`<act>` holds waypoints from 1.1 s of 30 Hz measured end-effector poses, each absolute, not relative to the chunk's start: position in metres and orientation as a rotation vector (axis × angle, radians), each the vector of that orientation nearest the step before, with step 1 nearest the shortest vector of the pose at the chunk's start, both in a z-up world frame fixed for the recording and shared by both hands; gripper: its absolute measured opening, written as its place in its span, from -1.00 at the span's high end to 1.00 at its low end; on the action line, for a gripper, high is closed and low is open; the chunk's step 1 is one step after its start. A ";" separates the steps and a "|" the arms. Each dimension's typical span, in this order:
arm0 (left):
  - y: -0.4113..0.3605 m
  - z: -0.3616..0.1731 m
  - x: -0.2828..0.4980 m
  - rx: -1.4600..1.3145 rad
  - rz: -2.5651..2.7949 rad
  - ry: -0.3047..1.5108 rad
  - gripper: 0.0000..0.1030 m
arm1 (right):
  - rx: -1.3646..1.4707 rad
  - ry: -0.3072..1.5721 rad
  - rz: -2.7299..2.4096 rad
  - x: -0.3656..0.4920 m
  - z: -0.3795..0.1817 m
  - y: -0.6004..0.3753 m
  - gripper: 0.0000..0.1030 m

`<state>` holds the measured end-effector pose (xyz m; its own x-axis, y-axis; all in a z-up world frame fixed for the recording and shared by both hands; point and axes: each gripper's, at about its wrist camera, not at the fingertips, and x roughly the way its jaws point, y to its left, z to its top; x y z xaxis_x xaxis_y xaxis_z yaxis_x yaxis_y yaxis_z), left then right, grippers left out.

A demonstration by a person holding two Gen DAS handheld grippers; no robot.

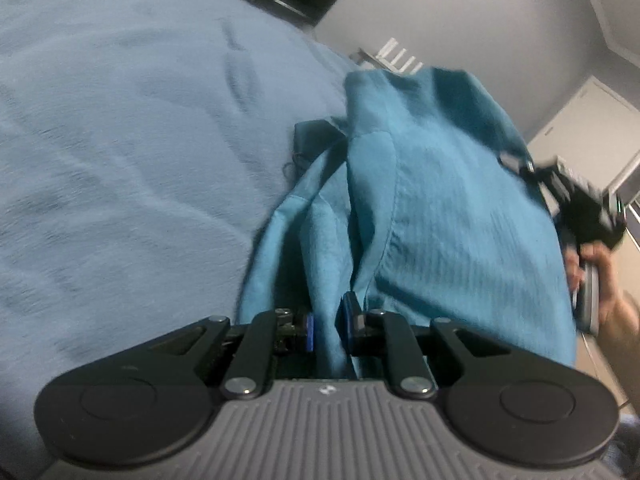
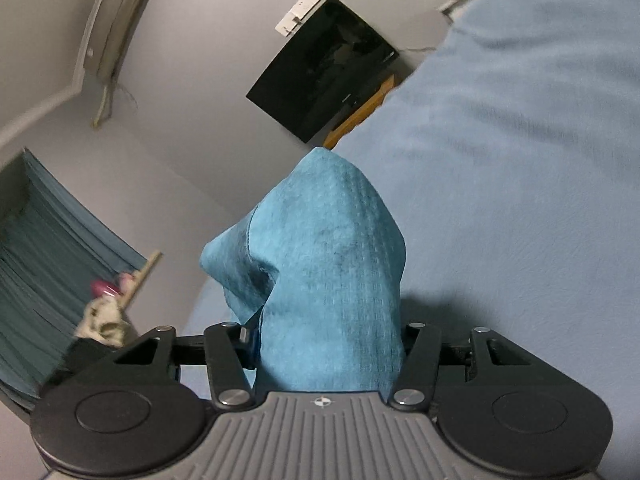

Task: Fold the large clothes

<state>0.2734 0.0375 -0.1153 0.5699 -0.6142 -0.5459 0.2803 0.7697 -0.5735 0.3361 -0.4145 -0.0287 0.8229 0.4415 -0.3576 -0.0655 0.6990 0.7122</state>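
A teal garment (image 1: 432, 200) hangs stretched between my two grippers above a light blue bed cover (image 1: 120, 140). My left gripper (image 1: 330, 322) is shut on a fold of its fabric, which runs between the blue pads. In the left wrist view the right gripper (image 1: 576, 208) shows at the far right, held in a hand, at the garment's other end. In the right wrist view my right gripper (image 2: 328, 340) is shut on a bunch of the teal garment (image 2: 324, 264), which stands up over the jaws and hides the fingertips.
The bed cover (image 2: 520, 160) fills the right of the right wrist view. A black TV (image 2: 320, 76) hangs on the wall above a wooden shelf (image 2: 360, 112). Blue curtains (image 2: 48, 280) and an air conditioner (image 2: 116, 20) are at the left. A white rack (image 1: 396, 56) stands beyond the bed.
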 end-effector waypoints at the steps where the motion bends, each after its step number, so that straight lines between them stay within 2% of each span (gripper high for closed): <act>1: 0.033 -0.116 0.276 -0.450 -0.545 0.797 0.78 | 0.730 0.544 0.297 0.346 -0.017 -0.418 -0.10; 4: 0.025 -0.121 0.279 -0.437 -0.546 0.789 0.78 | 0.650 0.570 0.267 0.374 -0.003 -0.437 -0.31; 6: 0.025 -0.127 0.279 -0.439 -0.568 0.787 0.78 | 0.578 0.624 0.131 0.392 -0.003 -0.435 -0.62; 7: 0.025 -0.128 0.278 -0.443 -0.582 0.784 0.77 | 0.553 0.647 0.045 0.396 -0.005 -0.434 -0.67; 8: 0.025 -0.128 0.278 -0.450 -0.603 0.776 0.67 | 0.504 0.652 -0.048 0.397 -0.008 -0.431 -0.71; 14: 0.021 -0.126 0.276 -0.418 -0.603 0.770 0.58 | 0.379 0.553 -0.139 0.335 -0.012 -0.419 -0.80; 16: 0.024 -0.124 0.274 -0.423 -0.588 0.764 0.48 | 0.336 0.531 -0.140 0.295 -0.012 -0.412 -0.83; 18: 0.026 -0.119 0.269 -0.408 -0.557 0.747 0.19 | 0.302 0.517 -0.142 0.244 -0.014 -0.409 -0.88; 22: 0.027 -0.103 0.251 -0.385 -0.524 0.695 -0.07 | 0.292 0.532 -0.157 0.184 -0.010 -0.395 -0.93; 24: 0.024 -0.091 0.236 -0.360 -0.508 0.678 -0.29 | 0.309 0.564 -0.141 0.155 -0.004 -0.387 -0.93; 27: 0.018 -0.074 0.216 -0.324 -0.495 0.658 -0.45 | 0.254 0.590 -0.101 0.118 0.001 -0.366 -0.99; 33: 0.002 -0.048 0.172 -0.301 -0.445 0.715 -0.48 | 0.171 0.659 -0.069 0.059 0.008 -0.325 -1.00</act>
